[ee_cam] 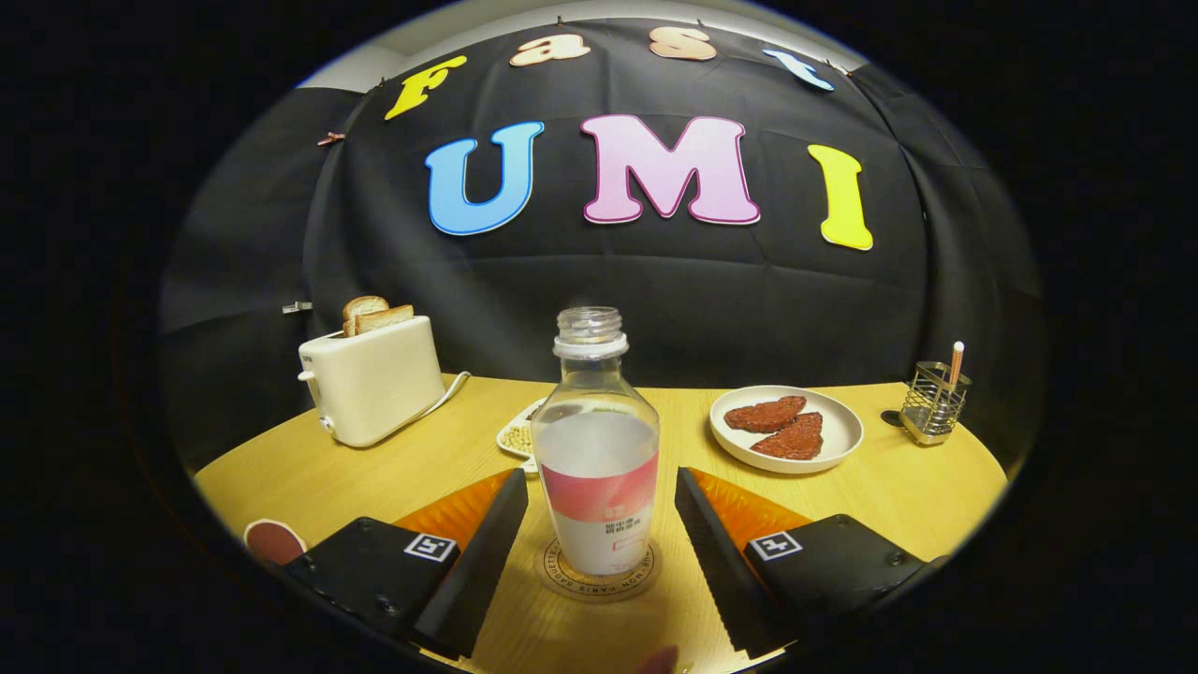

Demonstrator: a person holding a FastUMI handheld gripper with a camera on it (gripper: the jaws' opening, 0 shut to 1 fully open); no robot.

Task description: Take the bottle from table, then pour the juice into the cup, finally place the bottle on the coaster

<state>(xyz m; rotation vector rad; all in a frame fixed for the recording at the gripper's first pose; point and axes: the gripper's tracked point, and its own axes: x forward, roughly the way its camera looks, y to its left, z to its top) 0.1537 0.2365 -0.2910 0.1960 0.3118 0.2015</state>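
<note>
A clear uncapped bottle with a pink-and-white label and pale liquid stands upright on a round printed coaster on the wooden table. My gripper is open, its two black fingers standing either side of the bottle with a gap on each side, touching neither wall. At the table's near left edge, beside the left finger, shows a dark red round thing with a white rim; I cannot tell whether it is the cup.
A cream toaster with bread slices stands at the back left. Behind the bottle lies a small dish of beans. A white plate with two red patties sits to the right, and a wire holder with a straw stands far right.
</note>
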